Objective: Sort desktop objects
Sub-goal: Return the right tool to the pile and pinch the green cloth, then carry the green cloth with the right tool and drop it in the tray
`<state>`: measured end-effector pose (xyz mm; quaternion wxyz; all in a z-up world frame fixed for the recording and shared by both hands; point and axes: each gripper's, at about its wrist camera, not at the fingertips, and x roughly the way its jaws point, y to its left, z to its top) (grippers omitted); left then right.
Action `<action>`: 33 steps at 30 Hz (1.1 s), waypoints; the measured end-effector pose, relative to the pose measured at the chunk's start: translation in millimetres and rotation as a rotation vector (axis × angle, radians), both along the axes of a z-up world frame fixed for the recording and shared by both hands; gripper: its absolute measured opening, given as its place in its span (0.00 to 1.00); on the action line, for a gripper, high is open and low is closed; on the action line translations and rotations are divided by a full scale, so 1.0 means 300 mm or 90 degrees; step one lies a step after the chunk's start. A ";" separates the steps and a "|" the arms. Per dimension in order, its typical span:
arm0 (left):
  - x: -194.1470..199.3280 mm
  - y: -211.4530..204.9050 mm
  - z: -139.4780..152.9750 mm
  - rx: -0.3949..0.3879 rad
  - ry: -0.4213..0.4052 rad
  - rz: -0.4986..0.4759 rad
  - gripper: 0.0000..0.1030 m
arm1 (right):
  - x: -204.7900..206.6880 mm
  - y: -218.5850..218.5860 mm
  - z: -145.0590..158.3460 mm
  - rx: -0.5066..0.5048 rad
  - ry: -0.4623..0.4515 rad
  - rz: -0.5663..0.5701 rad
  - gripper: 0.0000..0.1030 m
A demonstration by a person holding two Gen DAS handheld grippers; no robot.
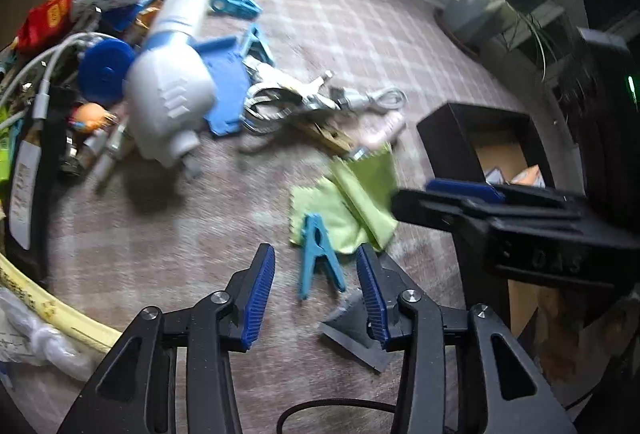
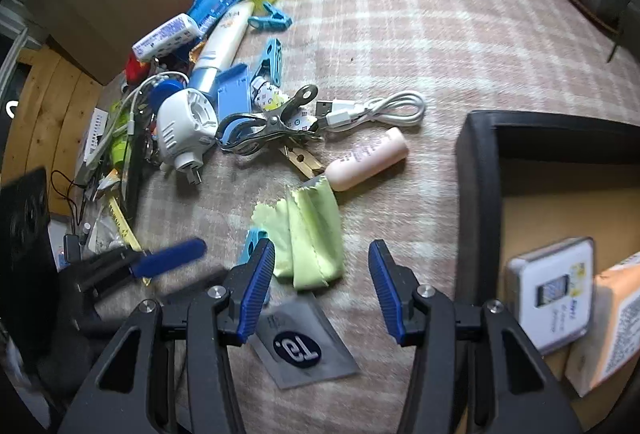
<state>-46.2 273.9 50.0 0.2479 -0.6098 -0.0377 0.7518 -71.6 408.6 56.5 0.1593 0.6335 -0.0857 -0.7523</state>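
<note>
On the pink plaid cloth lies a folded green wiping cloth [image 2: 310, 234], with a grey sachet [image 2: 304, 346] bearing a dark round logo just in front of it. My right gripper [image 2: 322, 286] hangs open over them, and its pads press on nothing. A blue clothespin [image 1: 318, 254] lies beside the green cloth [image 1: 348, 210], just ahead of my open left gripper [image 1: 316, 294]. In the right wrist view the clothespin [image 2: 250, 246] is half hidden behind a finger. The two grippers stand close together: right gripper [image 1: 416, 198], left gripper [image 2: 188, 274].
A black box [image 2: 476, 162] at the right holds a white case [image 2: 556, 290] and an orange packet [image 2: 612, 318]. To the left lies a pile with a white plug-in device [image 2: 184, 130], white tube [image 2: 224, 46], metal clip [image 2: 272, 118], USB cable [image 2: 376, 110] and pink bottle [image 2: 368, 158].
</note>
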 end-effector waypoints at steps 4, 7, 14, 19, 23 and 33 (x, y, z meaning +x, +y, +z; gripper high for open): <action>0.014 0.031 -0.031 -0.037 0.017 -0.010 0.42 | -0.015 -0.033 -0.030 0.007 0.000 0.008 0.47; 0.022 0.037 -0.055 -0.051 0.019 -0.009 0.42 | -0.017 -0.054 -0.054 0.014 0.000 0.013 0.47; 0.036 0.041 -0.057 -0.075 0.057 -0.015 0.30 | 0.015 -0.104 -0.061 0.095 0.042 0.037 0.39; 0.022 -0.003 -0.059 -0.052 0.046 0.004 0.24 | 0.030 -0.084 -0.060 0.118 0.059 0.022 0.17; 0.036 -0.006 -0.058 -0.058 0.056 0.004 0.24 | 0.037 -0.038 -0.066 0.107 0.063 -0.001 0.08; 0.044 -0.061 -0.028 -0.029 0.045 0.029 0.23 | 0.081 0.057 0.002 0.019 0.061 -0.044 0.04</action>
